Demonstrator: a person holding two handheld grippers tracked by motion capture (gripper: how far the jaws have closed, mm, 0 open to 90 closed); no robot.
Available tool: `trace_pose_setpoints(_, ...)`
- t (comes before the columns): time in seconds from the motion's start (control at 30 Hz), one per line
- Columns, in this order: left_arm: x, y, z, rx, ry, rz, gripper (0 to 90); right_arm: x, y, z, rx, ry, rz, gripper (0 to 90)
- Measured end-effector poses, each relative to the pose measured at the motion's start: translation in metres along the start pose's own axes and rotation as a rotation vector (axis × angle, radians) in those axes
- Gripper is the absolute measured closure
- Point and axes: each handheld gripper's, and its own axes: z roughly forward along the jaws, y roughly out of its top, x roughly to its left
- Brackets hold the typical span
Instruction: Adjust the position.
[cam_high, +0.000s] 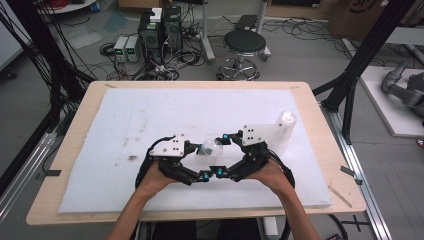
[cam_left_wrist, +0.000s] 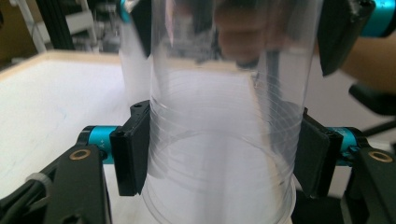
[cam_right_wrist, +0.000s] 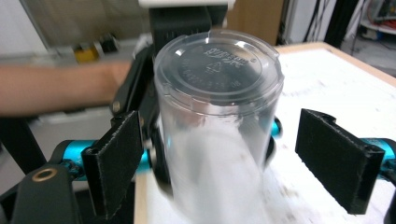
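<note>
- Two hands are meeting low over the white mat (cam_high: 125, 125), forearms angling inward.
- I am clamping my left gripper (cam_left_wrist: 219, 154) on the clear plastic cup (cam_left_wrist: 224, 140), pads touching both sides.
- I am holding my right gripper (cam_right_wrist: 233, 163) wide around its base, jaws apart from it.

Clear plastic cup (cam_high: 212, 148), held off the white-padded table (cam_high: 115, 125).

1 transparent cup with fine horizontal ribbing on its wall and embossed marks on its flat base. It lies roughly on its side between the 2 tools. The left tool (cam_left_wrist: 219, 154) clamps its wall near the rim; the right tool (cam_right_wrist: 233, 163) stands spread around the base end.
</note>
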Motion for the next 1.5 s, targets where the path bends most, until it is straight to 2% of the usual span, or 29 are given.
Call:
trace_pose_setpoints(0.07, 0.001, 0.003, -0.006, 0.066, 0.005, 0.008, 31.5, 0.002, 0.001, -0.002, 0.039, -0.02, -0.016, 14.9)
trace_pose_setpoints(0.23, 0.003, 0.012, -0.016, 0.246, -0.003, 0.038, 31.7, 0.004, 0.002, -0.003, 0.104, -0.013, -0.027, 14.9)
trace_pose_setpoints(0.37, 0.004, 0.017, -0.015, 0.385, -0.027, 0.053, 31.7, 0.004, 0.005, -0.002, 0.178, -0.028, -0.042, 14.9)
trace_pose_setpoints(0.47, 0.005, 0.021, -0.014, 0.481, -0.061, 0.057, 31.6, 0.004, 0.008, -0.002, 0.228, -0.017, -0.049, 14.9)
trace_pose_setpoints(0.5, 0.005, 0.021, -0.013, 0.495, -0.064, 0.058, 31.7, 0.004, 0.01, -0.001, 0.261, -0.016, -0.06, 15.0)
trace_pose_setpoints(0.53, 0.005, 0.022, -0.013, 0.52, -0.07, 0.055, 31.7, 0.004, 0.01, -0.001, 0.261, -0.016, -0.06, 15.0)
trace_pose_setpoints(0.57, 0.005, 0.024, -0.012, 0.555, -0.069, 0.057, 31.7, 0.004, 0.012, -0.001, 0.312, -0.013, -0.065, 15.0)
trace_pose_setpoints(0.6, 0.006, 0.025, -0.012, 0.587, -0.072, 0.056, 31.7, 0.004, 0.012, -0.001, 0.312, -0.013, -0.065, 15.0)
trace_pose_setpoints(0.63, 0.006, 0.026, -0.011, 0.616, -0.075, 0.062, 31.7, 0.005, 0.014, 0.0, 0.357, -0.008, -0.069, 15.0)
trace_pose_setpoints(0.67, 0.007, 0.027, -0.01, 0.641, -0.077, 0.061, 31.7, 0.005, 0.014, 0.0, 0.357, -0.008, -0.069, 15.0)
trace_pose_setpoints(0.8, 0.008, 0.031, -0.008, 0.729, -0.071, 0.071, 32.3, 0.006, 0.017, 0.003, 0.423, -0.004, -0.09, 15.0)
trace_pose_setpoints(0.93, 0.008, 0.035, -0.006, 0.769, -0.078, 0.071, 32.3, 0.007, 0.019, 0.007, 0.452, 0.0, -0.097, 15.0)
trace_pose_setpoints(1.3, 0.005, 0.039, 0.004, 0.79, -0.089, 0.1, 32.4, 0.008, 0.024, 0.016, 0.477, 0.006, -0.108, 15.6)
trace_pose_setpoints(1.5, 0.004, 0.039, 0.008, 0.798, -0.094, 0.1, 32.4, 0.007, 0.024, 0.022, 0.488, 0.013, -0.113, 15.9)
